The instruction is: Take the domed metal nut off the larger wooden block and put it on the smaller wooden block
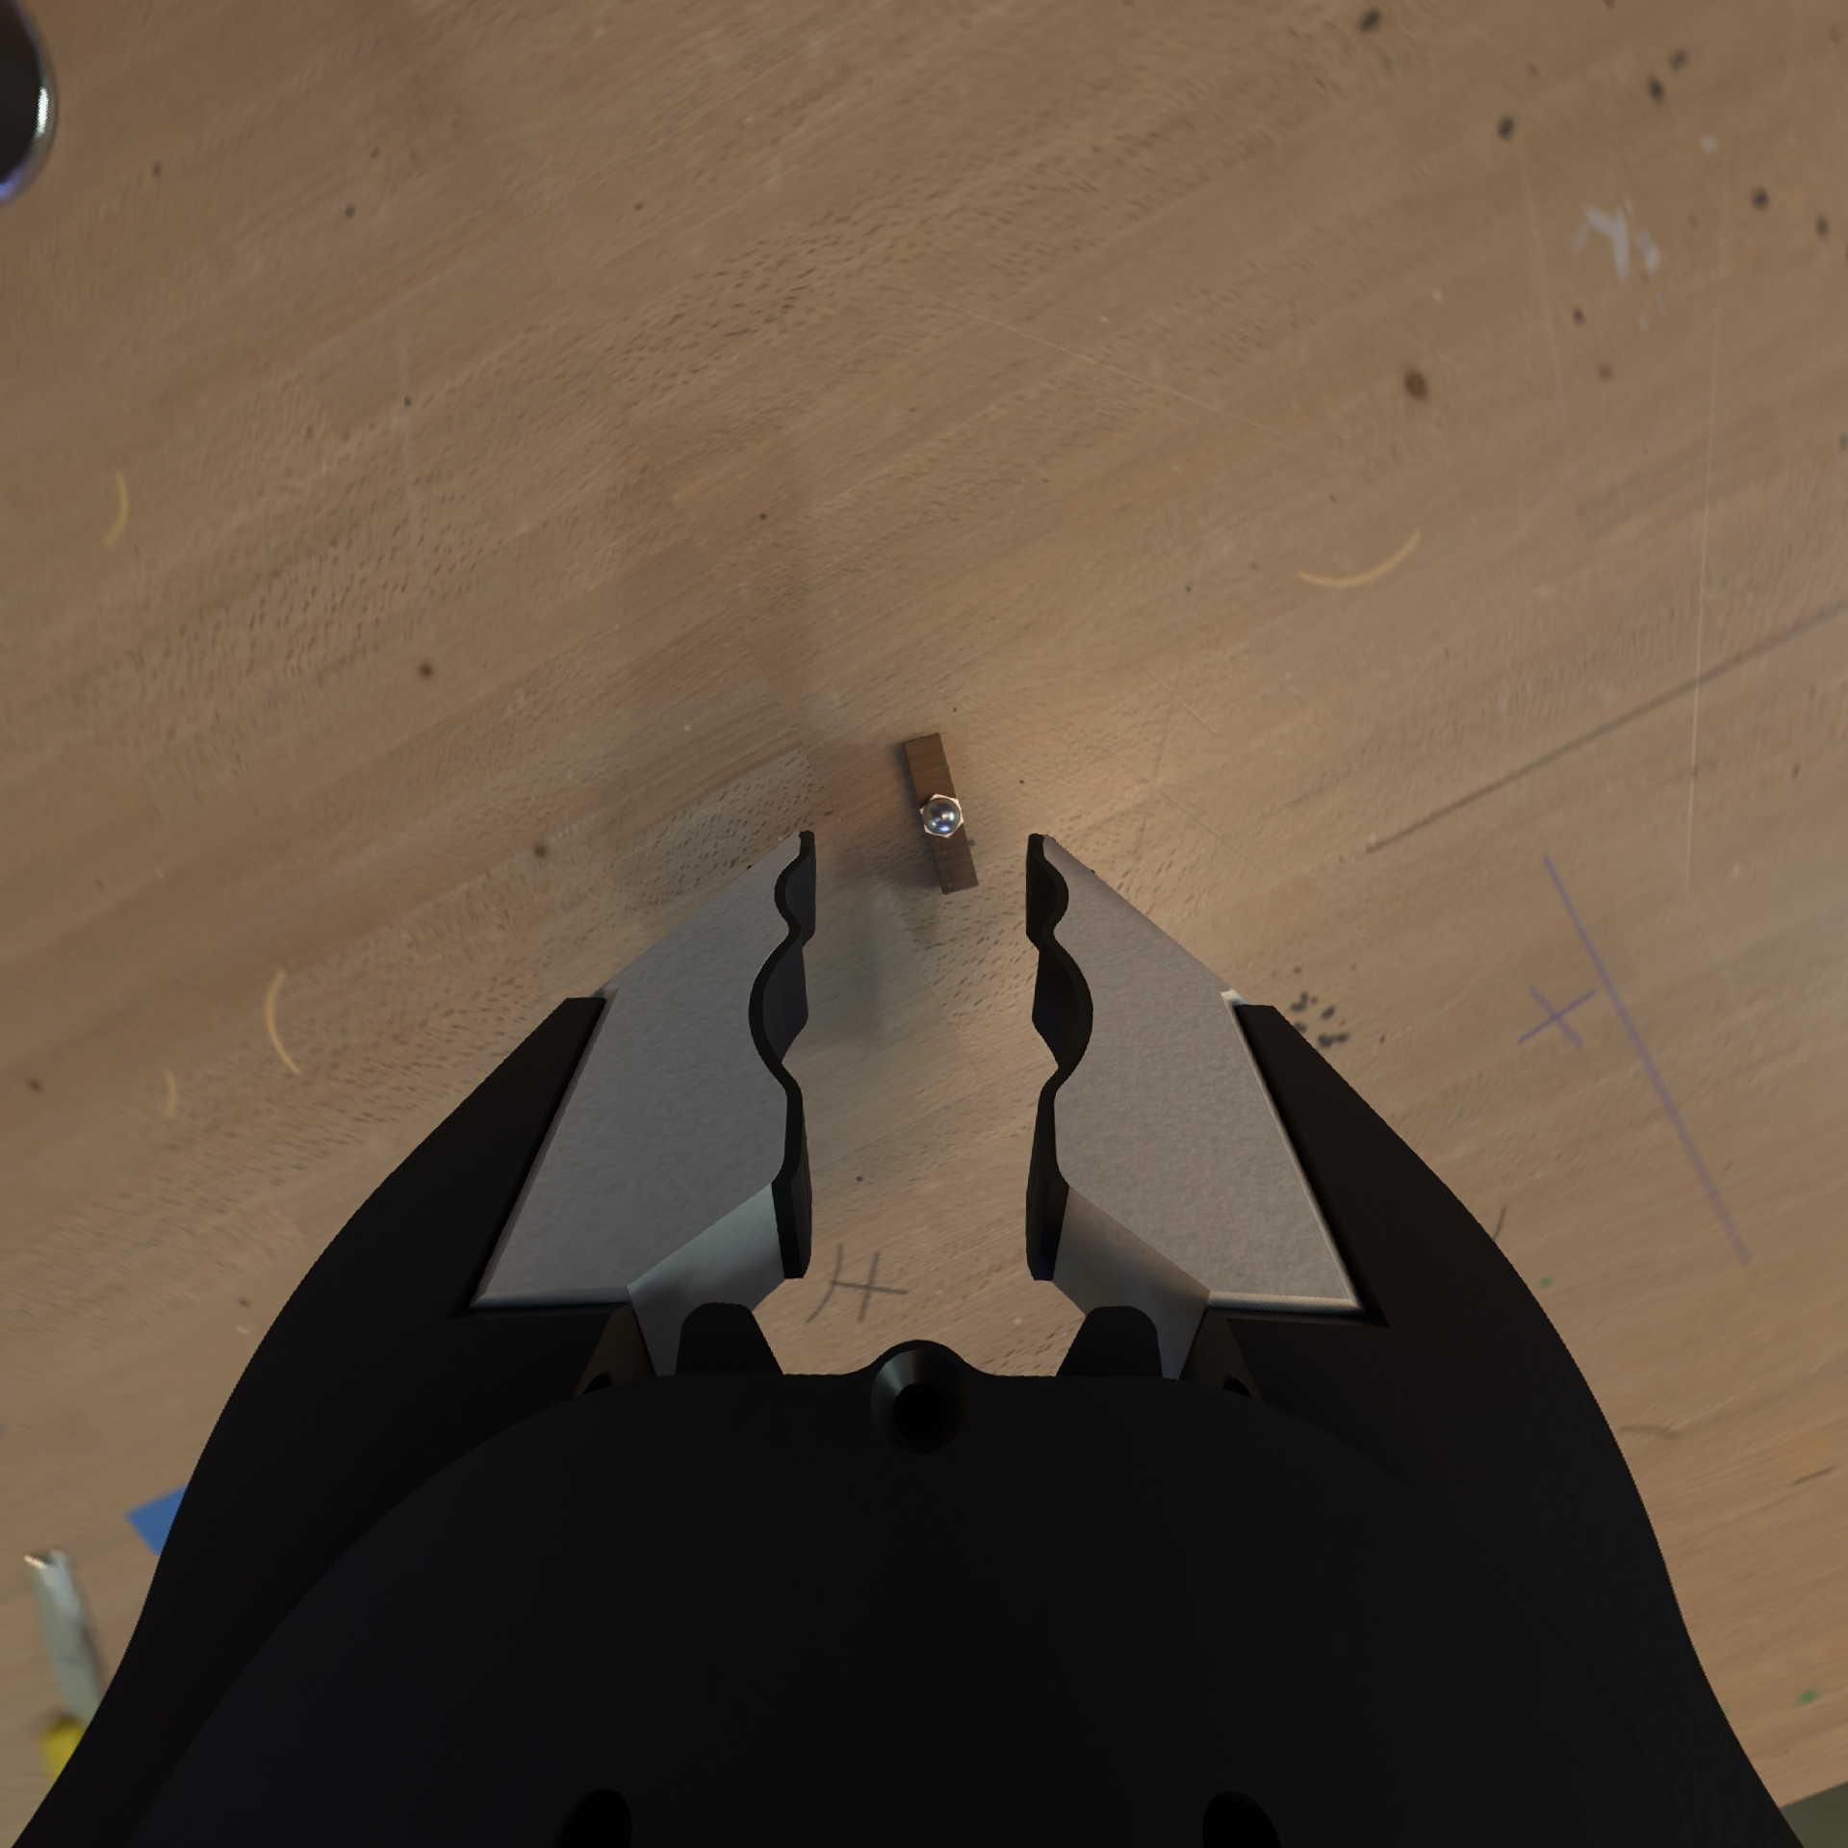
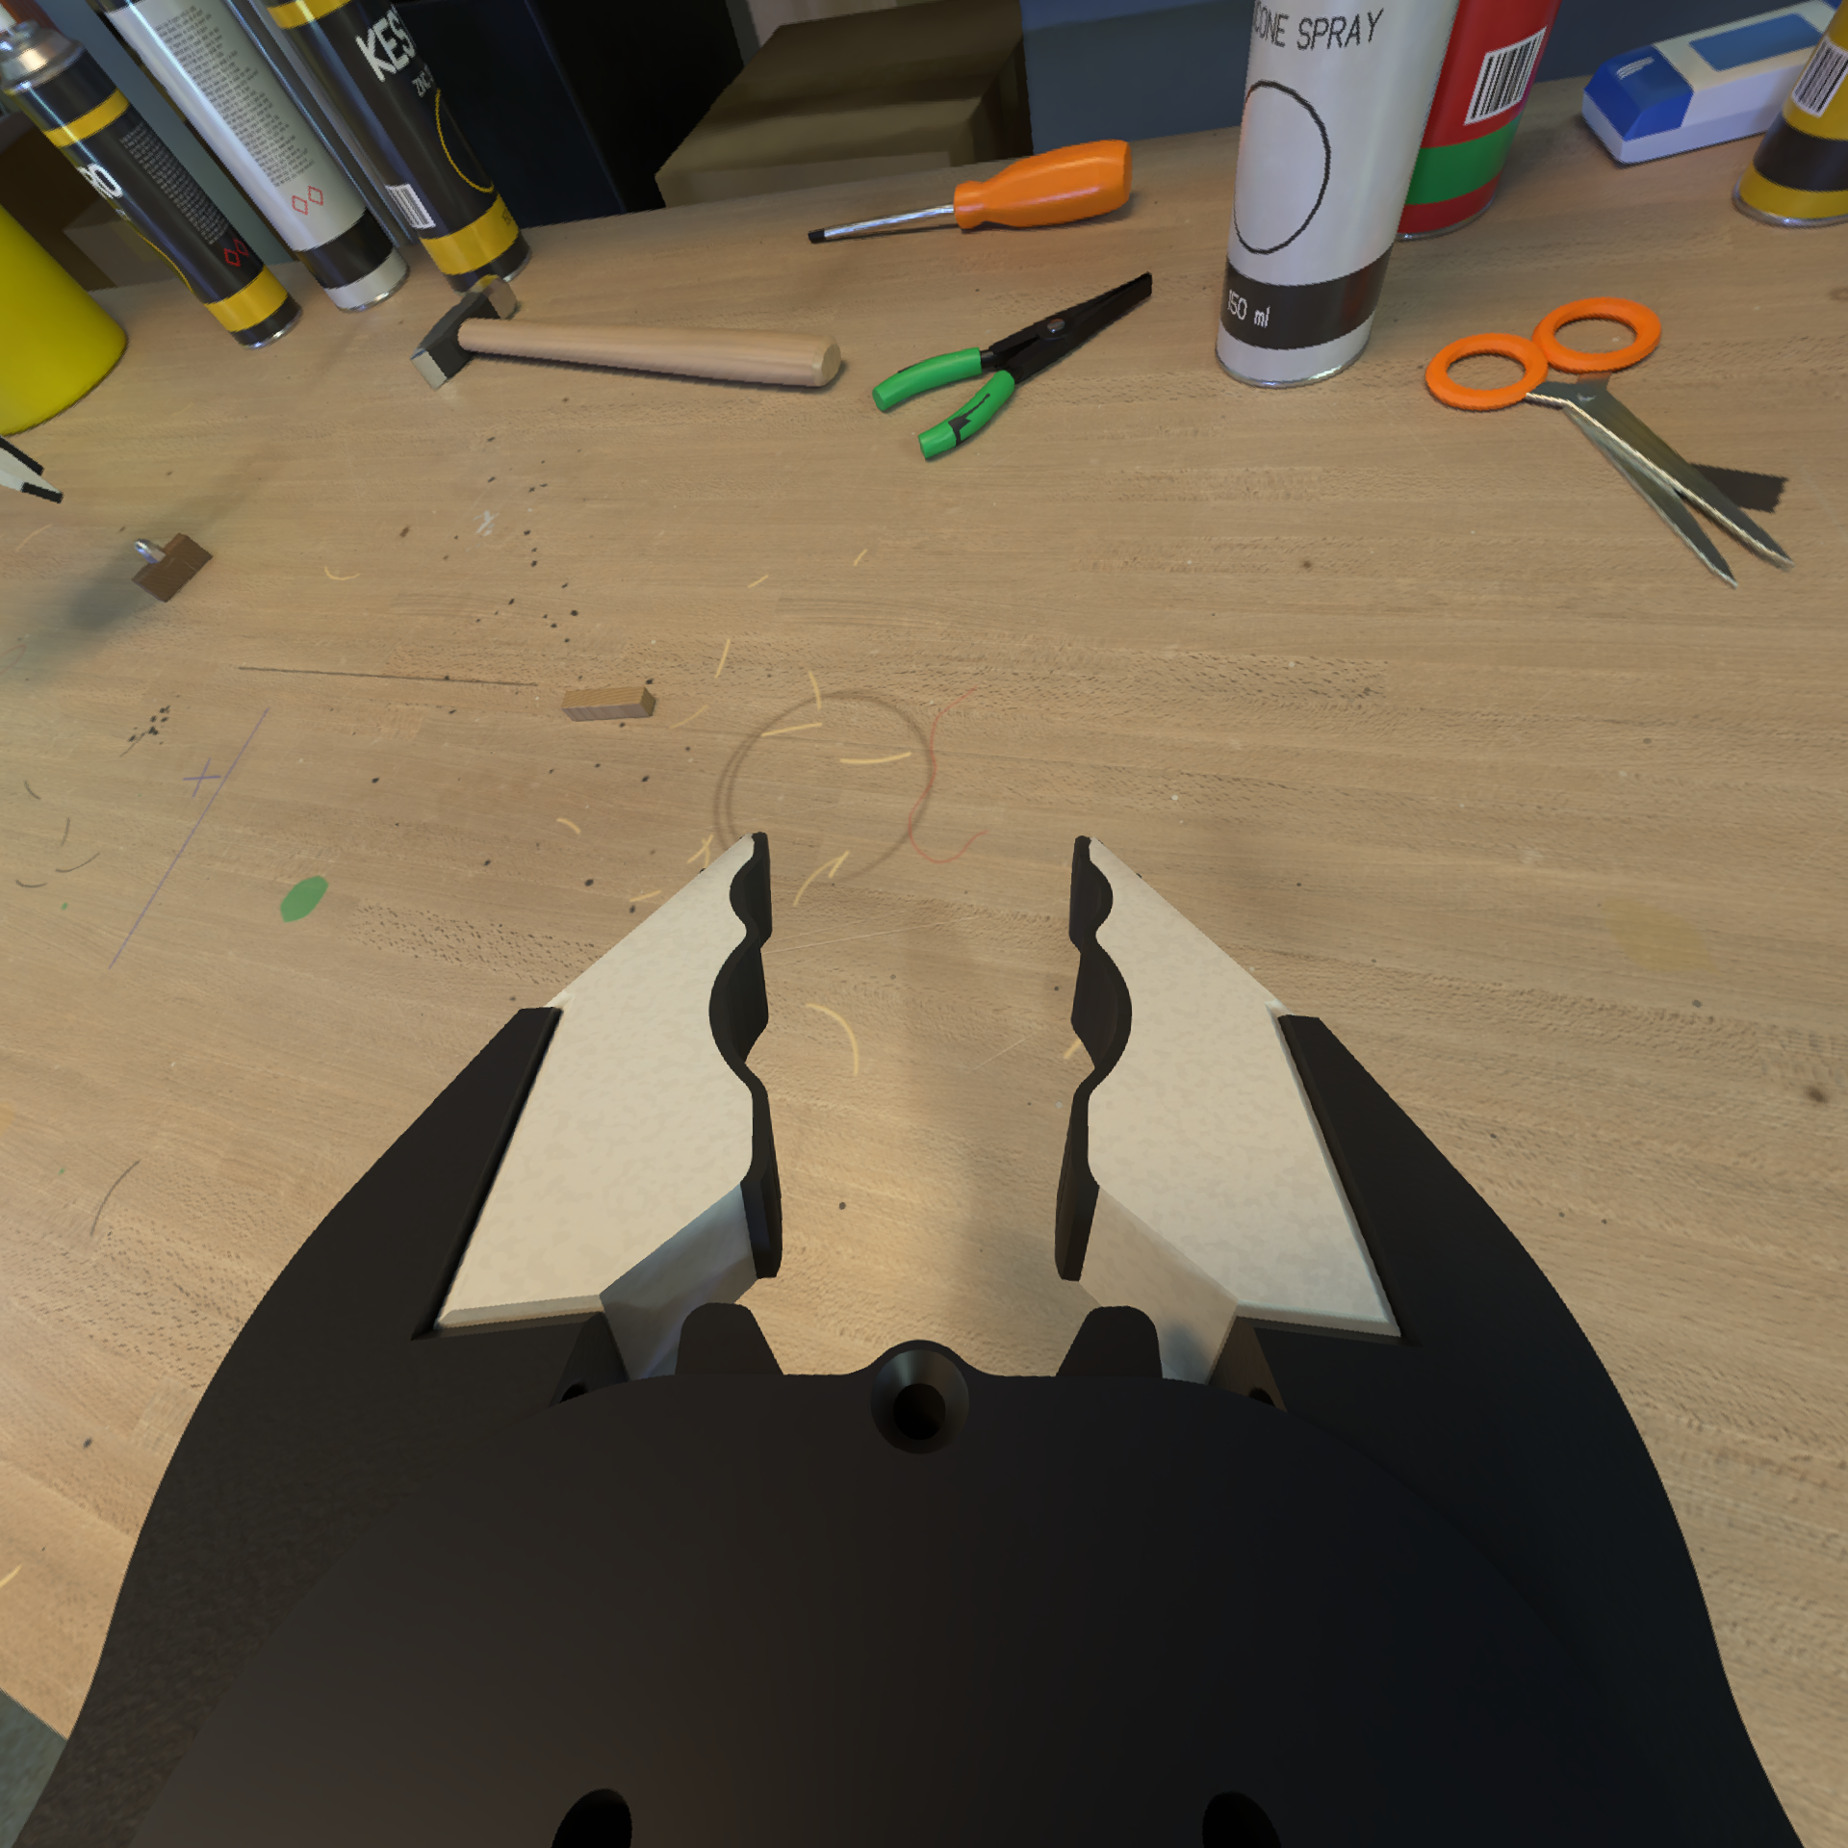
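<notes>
In the left wrist view a domed metal nut (image 1: 940, 813) sits on a dark brown wooden block (image 1: 940, 812), seen from above. My left gripper (image 1: 920, 845) is open and empty, high over the bench, fingertips framing the block's near end. In the right wrist view the same dark block (image 2: 172, 567) with the nut (image 2: 148, 549) lies far left. A pale wooden block (image 2: 608, 702) lies flat ahead and left of my right gripper (image 2: 918, 850), which is open and empty. The tips of my left gripper's fingers (image 2: 30, 480) show at the left edge near the dark block.
At the back of the wooden bench (image 2: 1300, 900) lie a hammer (image 2: 640, 350), green-handled pliers (image 2: 1000, 370), an orange screwdriver (image 2: 1000, 195) and orange scissors (image 2: 1600, 420). Spray cans (image 2: 1300, 190) stand at back left and right; a yellow container (image 2: 40, 330) stands far left.
</notes>
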`<move>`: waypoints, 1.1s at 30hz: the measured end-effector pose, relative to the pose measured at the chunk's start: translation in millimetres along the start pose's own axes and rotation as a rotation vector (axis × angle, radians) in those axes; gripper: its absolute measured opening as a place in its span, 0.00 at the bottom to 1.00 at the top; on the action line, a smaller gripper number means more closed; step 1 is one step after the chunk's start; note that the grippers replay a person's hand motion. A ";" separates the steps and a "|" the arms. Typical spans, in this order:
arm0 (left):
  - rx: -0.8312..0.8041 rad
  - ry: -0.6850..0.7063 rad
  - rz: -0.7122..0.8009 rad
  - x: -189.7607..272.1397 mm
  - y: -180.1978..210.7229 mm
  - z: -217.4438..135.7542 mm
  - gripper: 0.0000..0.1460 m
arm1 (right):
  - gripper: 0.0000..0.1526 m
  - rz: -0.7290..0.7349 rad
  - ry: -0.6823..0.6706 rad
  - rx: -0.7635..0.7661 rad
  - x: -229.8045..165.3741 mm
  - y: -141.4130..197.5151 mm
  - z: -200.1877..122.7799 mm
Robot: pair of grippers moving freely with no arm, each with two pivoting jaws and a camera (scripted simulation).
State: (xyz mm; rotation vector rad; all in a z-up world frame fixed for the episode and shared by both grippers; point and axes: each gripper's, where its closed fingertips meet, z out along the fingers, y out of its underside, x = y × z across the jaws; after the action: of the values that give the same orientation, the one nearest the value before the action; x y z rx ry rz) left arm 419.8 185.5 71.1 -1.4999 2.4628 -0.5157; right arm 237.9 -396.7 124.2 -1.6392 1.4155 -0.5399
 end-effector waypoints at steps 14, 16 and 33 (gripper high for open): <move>-0.077 0.047 -0.207 2.3 8.6 32.4 0.24 | 0.40 0.014 0.004 -0.008 6.4 6.1 -3.9; -0.085 0.052 -0.217 2.7 9.9 34.7 0.22 | 0.40 0.014 0.006 -0.009 7.2 6.9 -4.0; -0.093 0.117 -0.330 7.0 16.2 44.5 0.12 | 0.39 0.021 0.004 -0.001 11.1 6.8 -5.3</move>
State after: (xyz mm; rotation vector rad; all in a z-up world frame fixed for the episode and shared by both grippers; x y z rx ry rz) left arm 419.2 177.9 23.8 -1.9838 2.3605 -0.5669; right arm 232.8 -408.7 118.9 -1.6227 1.4347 -0.5305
